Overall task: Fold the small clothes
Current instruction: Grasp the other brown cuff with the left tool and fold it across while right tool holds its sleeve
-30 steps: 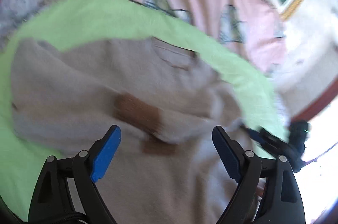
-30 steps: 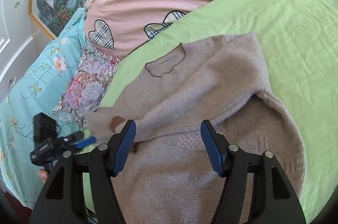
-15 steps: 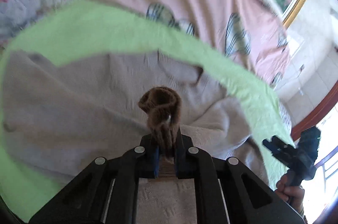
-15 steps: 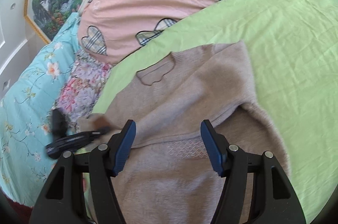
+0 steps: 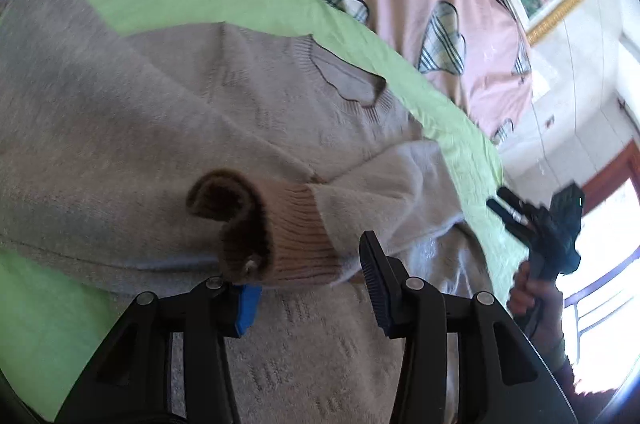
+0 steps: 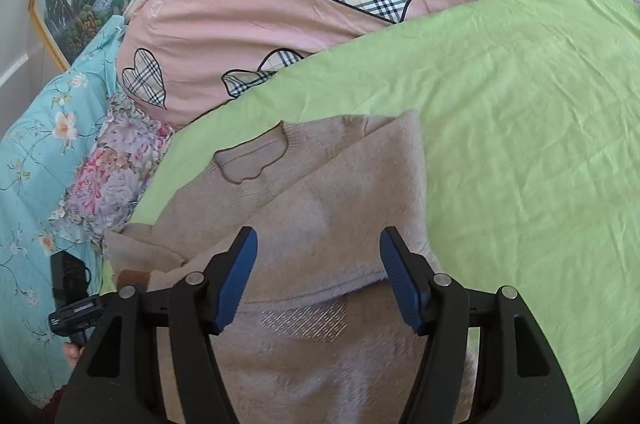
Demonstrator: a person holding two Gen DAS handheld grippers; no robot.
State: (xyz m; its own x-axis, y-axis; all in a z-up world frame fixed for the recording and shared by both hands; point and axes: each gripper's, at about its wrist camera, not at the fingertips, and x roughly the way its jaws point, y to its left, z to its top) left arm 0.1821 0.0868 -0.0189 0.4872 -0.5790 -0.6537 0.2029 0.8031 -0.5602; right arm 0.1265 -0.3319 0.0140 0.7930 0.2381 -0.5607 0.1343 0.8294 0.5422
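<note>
We see a beige knitted sweater (image 6: 328, 199) lying flat on the light green bed sheet (image 6: 520, 127), neckline toward the pink quilt with plaid hearts (image 6: 288, 3). One sleeve is folded across the chest; its brown ribbed cuff (image 5: 276, 236) sits between the pads of our left gripper (image 5: 308, 284), whose jaws are opening, cuff touching the left pad only. Our right gripper (image 6: 316, 276) hovers over the sweater's lower body, jaws apart, grasping nothing
</note>
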